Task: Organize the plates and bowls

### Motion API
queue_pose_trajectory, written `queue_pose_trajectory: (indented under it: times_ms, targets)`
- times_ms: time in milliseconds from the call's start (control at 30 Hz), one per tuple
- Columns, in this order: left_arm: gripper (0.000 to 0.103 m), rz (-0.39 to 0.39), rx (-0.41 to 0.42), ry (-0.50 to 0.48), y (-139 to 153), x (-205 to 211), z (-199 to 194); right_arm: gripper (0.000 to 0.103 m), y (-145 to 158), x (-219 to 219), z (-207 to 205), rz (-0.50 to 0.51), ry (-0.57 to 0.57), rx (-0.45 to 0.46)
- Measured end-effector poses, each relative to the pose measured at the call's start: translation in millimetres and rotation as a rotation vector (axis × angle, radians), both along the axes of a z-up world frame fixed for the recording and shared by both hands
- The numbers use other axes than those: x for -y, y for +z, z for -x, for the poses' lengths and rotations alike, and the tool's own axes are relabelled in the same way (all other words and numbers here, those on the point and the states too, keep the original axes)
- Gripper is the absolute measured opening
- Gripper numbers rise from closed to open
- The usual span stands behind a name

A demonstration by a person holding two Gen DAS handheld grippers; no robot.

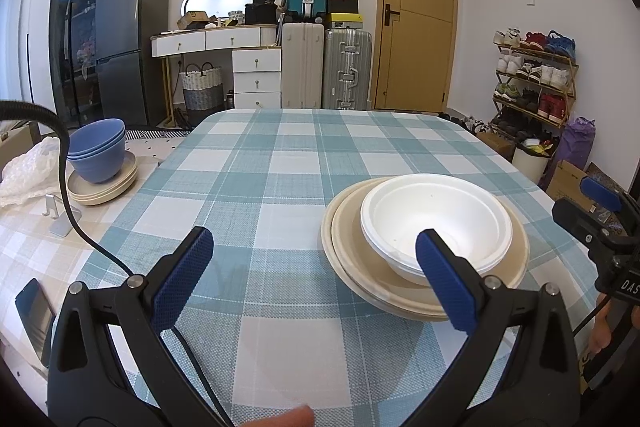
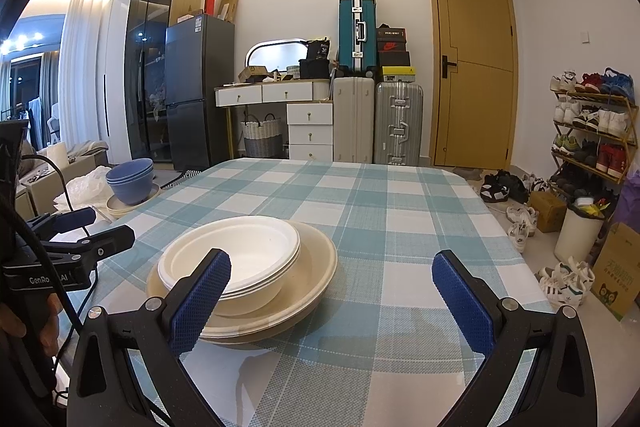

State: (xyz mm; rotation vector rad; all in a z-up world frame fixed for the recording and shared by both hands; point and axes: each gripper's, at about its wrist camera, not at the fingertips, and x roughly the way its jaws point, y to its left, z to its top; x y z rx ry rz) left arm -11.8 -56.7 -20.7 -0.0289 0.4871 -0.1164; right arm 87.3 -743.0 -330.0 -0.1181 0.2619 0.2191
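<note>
A stack of white bowls (image 1: 436,217) sits on a stack of beige plates (image 1: 360,259) on the checked table; it also shows in the right wrist view as white bowls (image 2: 240,247) on beige plates (image 2: 308,267). My left gripper (image 1: 314,267) is open and empty, just left of and in front of the stack. My right gripper (image 2: 332,291) is open and empty, to the right of the stack. A second stack of blue bowls (image 1: 98,151) on beige plates (image 1: 104,189) stands on a side surface at the far left.
The blue-and-white checked table (image 1: 280,167) stretches ahead. A black cable (image 1: 68,187) and a phone (image 1: 36,319) lie at the left. Suitcases (image 1: 326,67), a dresser, a fridge, a door and a shoe rack (image 1: 536,79) stand behind.
</note>
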Motion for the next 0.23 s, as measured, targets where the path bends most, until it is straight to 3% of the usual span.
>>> queue_pose_trajectory:
  times_ms: [233]
  targets:
    - [0.101, -0.002, -0.001, -0.002, 0.3, -1.3, -1.2, 0.103, 0.4, 0.0, 0.1, -0.001, 0.000, 0.001]
